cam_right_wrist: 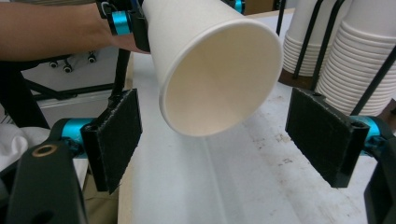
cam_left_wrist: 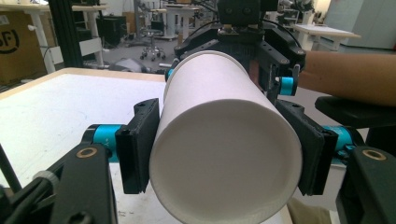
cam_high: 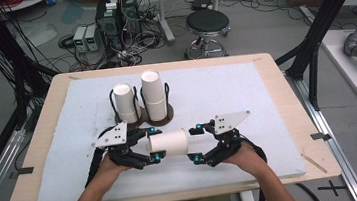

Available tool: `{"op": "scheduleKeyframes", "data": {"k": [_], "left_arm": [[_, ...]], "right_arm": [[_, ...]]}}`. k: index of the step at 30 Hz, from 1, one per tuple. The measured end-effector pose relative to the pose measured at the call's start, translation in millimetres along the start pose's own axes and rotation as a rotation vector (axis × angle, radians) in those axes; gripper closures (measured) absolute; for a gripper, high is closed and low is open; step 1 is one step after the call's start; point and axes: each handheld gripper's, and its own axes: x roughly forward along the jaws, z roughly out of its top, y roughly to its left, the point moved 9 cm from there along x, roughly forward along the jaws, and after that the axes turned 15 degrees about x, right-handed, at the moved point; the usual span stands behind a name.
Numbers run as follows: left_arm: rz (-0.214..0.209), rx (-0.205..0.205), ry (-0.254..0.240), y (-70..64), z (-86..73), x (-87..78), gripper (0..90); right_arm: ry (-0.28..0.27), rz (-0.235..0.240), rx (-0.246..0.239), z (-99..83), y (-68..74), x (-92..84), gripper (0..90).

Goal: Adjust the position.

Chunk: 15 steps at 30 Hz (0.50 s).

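above the mat, left tongs (cam_high: 154, 144) clamp a sideways paper cup (cam_high: 168, 143); right tongs (cam_high: 197, 142) gape apart.

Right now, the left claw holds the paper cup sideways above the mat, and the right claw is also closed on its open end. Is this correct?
Not quite. The left claw does grip the paper cup sideways above the mat, but the right claw is open. In the right gripper view its pads stand apart from the rim on both sides, touching nothing.
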Motion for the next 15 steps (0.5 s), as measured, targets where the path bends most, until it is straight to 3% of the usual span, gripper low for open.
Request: {"op": "scheduleKeyframes", "data": {"k": [7,8,15], "left_arm": [[-0.023,0.002,-0.014,-4.1,1.9,2.5,34.1],[-0.026,0.001,-0.016,-4.7,2.4,2.8,34.1],[-0.058,0.007,-0.037,-10.5,5.3,6.8,34.1]], "right_arm": [[-0.003,0.018,0.008,-2.2,1.4,4.7,19.3],[-0.013,0.040,0.011,-1.0,3.8,5.2,19.3],[-0.029,0.080,0.010,1.4,8.4,8.0,19.3]]}}
